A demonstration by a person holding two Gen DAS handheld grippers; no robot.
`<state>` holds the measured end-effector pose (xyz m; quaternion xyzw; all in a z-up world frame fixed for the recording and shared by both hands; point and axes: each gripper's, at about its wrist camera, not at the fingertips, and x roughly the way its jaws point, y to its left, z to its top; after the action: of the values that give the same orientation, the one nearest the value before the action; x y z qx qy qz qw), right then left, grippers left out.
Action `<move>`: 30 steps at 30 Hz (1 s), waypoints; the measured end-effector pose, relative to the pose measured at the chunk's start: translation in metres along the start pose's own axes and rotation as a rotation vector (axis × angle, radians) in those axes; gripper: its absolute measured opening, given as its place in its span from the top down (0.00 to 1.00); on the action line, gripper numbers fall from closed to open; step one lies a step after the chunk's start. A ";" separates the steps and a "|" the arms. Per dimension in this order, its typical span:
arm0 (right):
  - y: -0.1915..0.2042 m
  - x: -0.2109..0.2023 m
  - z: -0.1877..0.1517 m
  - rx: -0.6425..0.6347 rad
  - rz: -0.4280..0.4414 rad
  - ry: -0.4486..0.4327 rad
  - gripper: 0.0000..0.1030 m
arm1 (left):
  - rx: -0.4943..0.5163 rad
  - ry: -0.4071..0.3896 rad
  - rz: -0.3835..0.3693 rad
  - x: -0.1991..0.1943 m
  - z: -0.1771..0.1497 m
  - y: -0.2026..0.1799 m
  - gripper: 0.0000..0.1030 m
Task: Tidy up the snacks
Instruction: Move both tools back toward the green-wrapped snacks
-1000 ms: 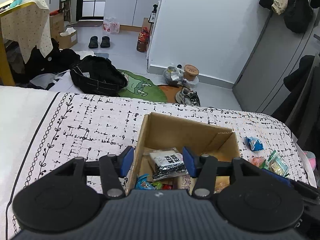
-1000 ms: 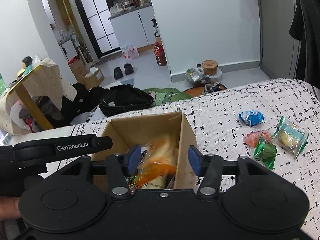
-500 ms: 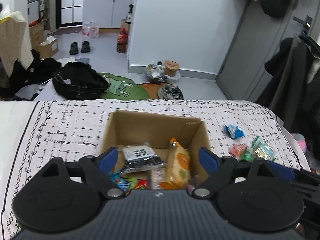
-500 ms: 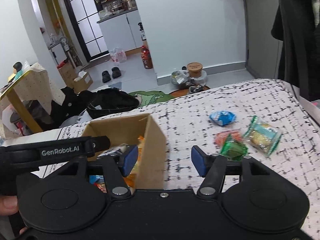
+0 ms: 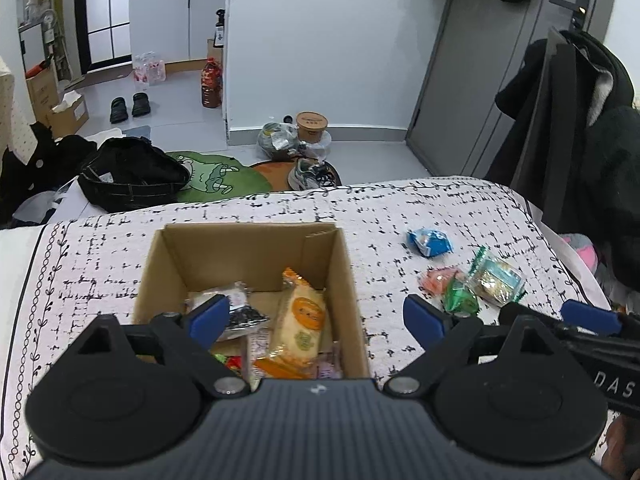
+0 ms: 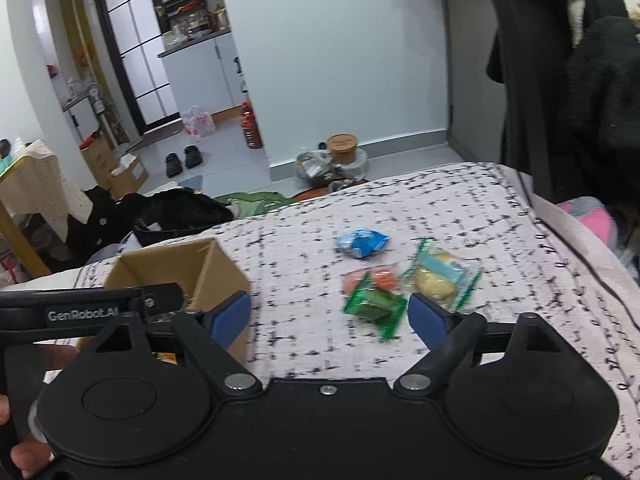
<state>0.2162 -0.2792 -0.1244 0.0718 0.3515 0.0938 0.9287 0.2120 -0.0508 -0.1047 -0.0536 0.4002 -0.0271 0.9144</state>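
**packrat_07:** Four packets are left loose on the bed (image 5: 380, 208), going by the left wrist view: a blue packet (image 5: 429, 241), a pink packet (image 5: 438, 280), a small green packet (image 5: 460, 299) and a clear-wrapped bun (image 5: 498, 278). The cardboard box (image 5: 248, 240) already has a few snacks in it, with an orange-labelled pack (image 5: 302, 326) leaning against its right wall. The left hand-held gripper (image 5: 316, 316) hangs over the box's near edge, jaws opening wide, nothing between them. So I'd say it's between picks: one drop done, the next grab not started.

**crumbs_everywhere:** Agreed. In the right wrist view the right hand-held gripper (image 6: 330, 316) points at the loose pile, not at the box (image 6: 176, 268). Its jaws are opening too, with nothing pinched. The green packet (image 6: 374, 306) sits right between the blue pads, low on the bedspread (image 6: 500, 216), with the bun (image 6: 440, 278) just beside it and the blue one (image 6: 362, 242) further back. It's a bit blurry though.

**packrat_07:** So the next move is probably to lower onto the green one, close on it alone without catching the pink packet (image 6: 372, 278) it touches, then carry it left to the box.
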 end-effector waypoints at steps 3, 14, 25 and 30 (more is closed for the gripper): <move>-0.012 -0.001 -0.001 0.010 -0.021 0.001 0.13 | 0.019 0.007 0.000 0.002 0.000 -0.009 0.10; -0.050 0.000 -0.004 0.050 -0.075 0.017 0.10 | 0.083 0.023 -0.014 0.011 0.003 -0.041 0.10; -0.082 0.011 0.001 0.058 -0.073 0.027 0.10 | 0.121 0.032 -0.016 0.027 0.011 -0.074 0.10; -0.098 0.024 0.004 0.035 -0.081 0.023 0.10 | 0.133 0.042 -0.003 0.042 0.012 -0.087 0.10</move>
<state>0.2485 -0.3695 -0.1559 0.0726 0.3664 0.0506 0.9262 0.2484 -0.1404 -0.1165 0.0072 0.4164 -0.0563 0.9074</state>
